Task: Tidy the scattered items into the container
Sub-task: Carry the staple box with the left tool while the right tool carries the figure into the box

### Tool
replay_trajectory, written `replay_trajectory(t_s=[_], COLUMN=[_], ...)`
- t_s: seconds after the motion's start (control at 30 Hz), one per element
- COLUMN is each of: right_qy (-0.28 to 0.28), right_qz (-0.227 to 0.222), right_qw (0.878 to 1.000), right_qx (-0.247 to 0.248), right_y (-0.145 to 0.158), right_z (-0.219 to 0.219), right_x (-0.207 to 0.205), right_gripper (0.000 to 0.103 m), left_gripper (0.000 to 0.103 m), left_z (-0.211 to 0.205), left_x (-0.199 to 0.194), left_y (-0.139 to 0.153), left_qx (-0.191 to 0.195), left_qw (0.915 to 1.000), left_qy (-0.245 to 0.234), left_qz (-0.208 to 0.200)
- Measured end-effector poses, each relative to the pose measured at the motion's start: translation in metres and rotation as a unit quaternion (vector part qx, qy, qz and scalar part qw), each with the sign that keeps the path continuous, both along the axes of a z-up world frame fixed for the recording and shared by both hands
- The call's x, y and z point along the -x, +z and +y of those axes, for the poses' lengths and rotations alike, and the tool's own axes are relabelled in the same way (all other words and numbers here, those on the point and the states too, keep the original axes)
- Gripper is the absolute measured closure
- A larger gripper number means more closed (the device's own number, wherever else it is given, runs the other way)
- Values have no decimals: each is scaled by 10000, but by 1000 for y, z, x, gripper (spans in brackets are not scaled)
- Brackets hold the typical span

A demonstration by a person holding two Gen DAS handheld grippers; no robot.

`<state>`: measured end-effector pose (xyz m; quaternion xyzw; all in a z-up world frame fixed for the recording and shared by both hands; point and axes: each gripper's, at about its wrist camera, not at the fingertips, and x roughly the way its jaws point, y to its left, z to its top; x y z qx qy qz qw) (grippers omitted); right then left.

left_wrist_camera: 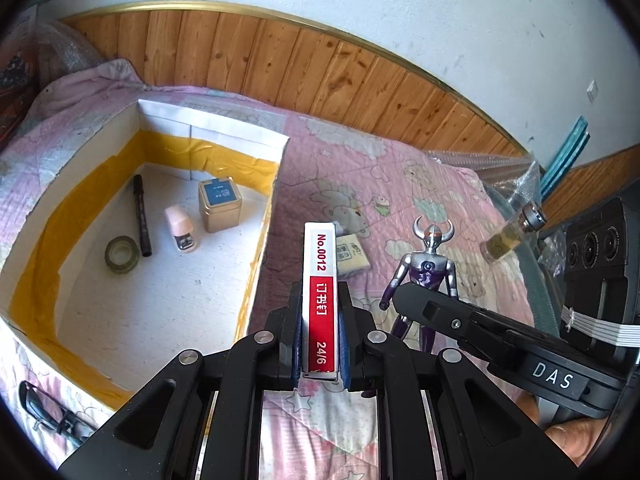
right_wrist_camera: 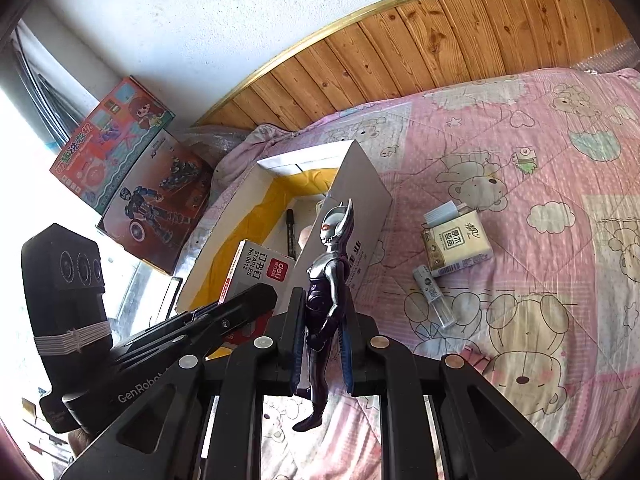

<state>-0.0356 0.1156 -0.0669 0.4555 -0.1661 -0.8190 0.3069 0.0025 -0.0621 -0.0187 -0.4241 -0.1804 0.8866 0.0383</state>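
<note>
My left gripper (left_wrist_camera: 320, 312) is shut on a red-and-white staples box (left_wrist_camera: 320, 280), held just right of the white container (left_wrist_camera: 208, 136); the box also shows in the right wrist view (right_wrist_camera: 256, 276). My right gripper (right_wrist_camera: 322, 320) is shut on a silver-and-purple horned toy figure (right_wrist_camera: 326, 280), held upright above the quilt; the figure also shows in the left wrist view (left_wrist_camera: 428, 268). The container, lined with yellow tape, holds a black marker (left_wrist_camera: 142, 216), a tape roll (left_wrist_camera: 122, 254), a pink stapler (left_wrist_camera: 182, 228) and a gold tin (left_wrist_camera: 220, 204).
On the pink quilt (right_wrist_camera: 540, 160) lie a tissue pack (right_wrist_camera: 456, 244) and a small clear bottle (right_wrist_camera: 434, 294). A glass vial (left_wrist_camera: 508, 236) shows right of the figure. Glasses (left_wrist_camera: 44, 404) lie at the container's near left. Toy boxes (right_wrist_camera: 132, 176) stand against the wall.
</note>
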Motion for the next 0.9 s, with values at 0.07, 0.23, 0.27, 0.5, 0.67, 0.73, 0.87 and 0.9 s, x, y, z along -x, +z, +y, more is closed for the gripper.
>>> replay_trajectory(t_s=[0.07,0.23,0.27,0.5,0.67,0.73,0.87,0.9], right_qy=[40,117,132,218,264,269,285,292], right_qz=[47,164,178,229,348,406,415,411], right_qw=[10000,9998,9997,9994,9987,9982,9981,9980], right_qx=[-11,-59,-62,-141,-279,-337,-368,-373], right_y=[2,8,8,9,10,11,10,9], right_z=[-5,-19,-21,-39,-54,-59,-68,-70], right_x=[-1,-3,-3,-2,-2,-1,2,3], right_gripper=[87,87,87,87,87,87,87,87], left_gripper=[89,89,89,89,89,89,89,89], left_z=[-3,-12,-14,-36,-57,-65,-78,-80], left_x=[-1,-3,-3,-4,-3,-3,0,0], left_y=[0,2,2,4,5,4,1,0], left_qx=[22,44,37,-29,-87,-104,-140,-142], left_qw=[10000,9999,9999,9997,9994,9993,9992,9992], left_qy=[18,69,78,210,295,317,341,345], left_qz=[11,59,68,130,161,163,122,111])
